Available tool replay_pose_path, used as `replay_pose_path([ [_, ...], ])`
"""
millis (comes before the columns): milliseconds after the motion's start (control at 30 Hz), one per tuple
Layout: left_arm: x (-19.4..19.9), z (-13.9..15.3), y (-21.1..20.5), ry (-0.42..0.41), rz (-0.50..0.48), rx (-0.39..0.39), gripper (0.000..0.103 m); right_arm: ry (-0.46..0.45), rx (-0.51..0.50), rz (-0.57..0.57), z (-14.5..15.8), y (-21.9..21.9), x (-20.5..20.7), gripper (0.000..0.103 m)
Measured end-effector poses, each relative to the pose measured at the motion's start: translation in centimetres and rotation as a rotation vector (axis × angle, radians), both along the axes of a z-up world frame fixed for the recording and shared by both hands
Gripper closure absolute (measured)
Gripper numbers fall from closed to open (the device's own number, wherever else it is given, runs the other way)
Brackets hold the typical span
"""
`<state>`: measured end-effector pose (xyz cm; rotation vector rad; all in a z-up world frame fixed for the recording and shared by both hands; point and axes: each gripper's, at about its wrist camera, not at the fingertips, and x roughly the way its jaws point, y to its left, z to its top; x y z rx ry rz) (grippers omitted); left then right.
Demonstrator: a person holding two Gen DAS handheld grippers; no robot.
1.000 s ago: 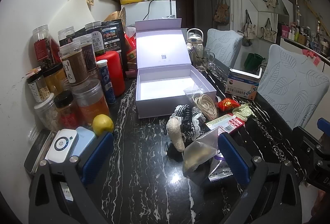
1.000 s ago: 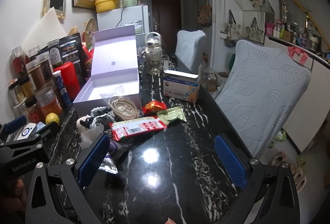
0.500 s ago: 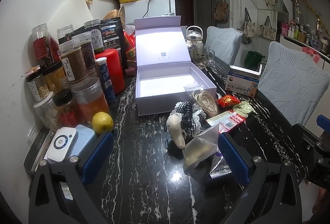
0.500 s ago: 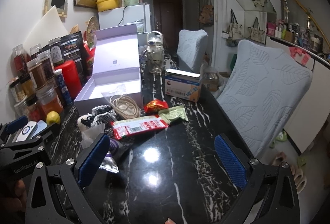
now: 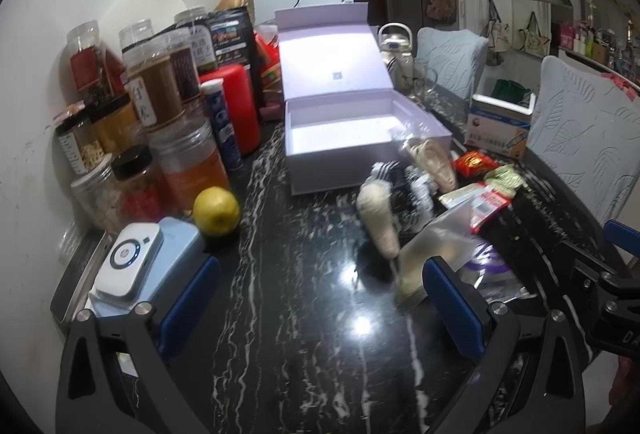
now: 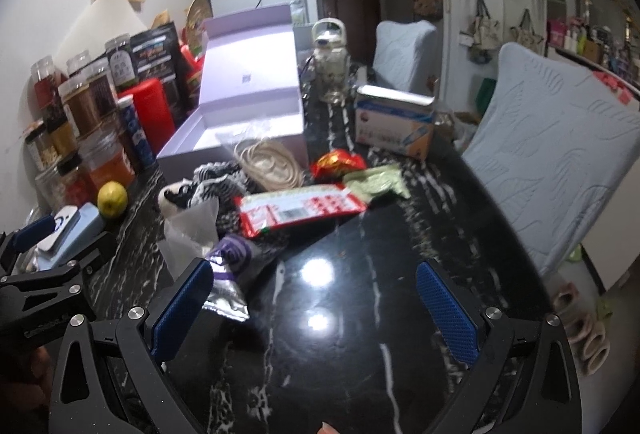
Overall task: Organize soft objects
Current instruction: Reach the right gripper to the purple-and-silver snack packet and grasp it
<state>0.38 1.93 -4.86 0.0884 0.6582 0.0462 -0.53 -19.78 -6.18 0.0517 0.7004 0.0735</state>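
An open lilac box (image 5: 352, 138) (image 6: 236, 130) stands on the black marble table, lid up, nothing inside. In front of it lie a black-and-white striped sock with a cream toe (image 5: 380, 218) (image 6: 208, 190), a clear bag of rubber bands (image 5: 432, 162) (image 6: 268, 164), a clear plastic bag (image 5: 436, 254) (image 6: 192, 234), a purple-and-silver pouch (image 6: 228, 274), a red-and-white packet (image 6: 300, 212), a red wrapper (image 6: 338, 166) and a green wrapper (image 6: 376, 182). My left gripper (image 5: 320, 306) is open, short of the sock. My right gripper (image 6: 316, 310) is open over bare table, its left finger beside the pouch.
Jars and bottles (image 5: 160, 114), a red canister (image 5: 240, 106), a yellow-green fruit (image 5: 217, 211) and a white device on a blue case (image 5: 132, 262) crowd the left wall. A tissue box (image 6: 394, 126) and glass kettle (image 6: 330, 74) stand behind; padded chairs (image 6: 560, 138) line the right edge.
Both views have shifted slightly: the box and the soft objects sit a little further right in the left wrist view and closer in the right wrist view. Both grippers stay open.
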Motion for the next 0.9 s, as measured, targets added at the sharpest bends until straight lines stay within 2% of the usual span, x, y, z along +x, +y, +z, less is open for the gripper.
replay_pose_path([
  [333,0.3,-1.0,2.4,0.035,0.023,-0.037,0.000,0.056,0.047,0.026,-2.0,2.0,3.6,0.000],
  [700,0.2,-1.0,4.1,0.032,0.042,-0.072,0.000,0.178,0.091,0.071,-5.4,3.6,7.2,0.001],
  [800,0.1,-0.8,4.2,0.024,0.036,-0.079,0.000,0.208,0.131,0.111,-6.3,3.7,7.3,0.010],
  [867,0.1,-0.8,4.0,0.022,0.029,-0.079,0.000,0.198,0.111,0.120,-6.1,4.0,6.9,0.021],
  [900,0.1,-0.8,3.9,0.023,0.024,-0.083,0.000,0.197,0.098,0.122,-6.0,4.0,6.7,0.033],
])
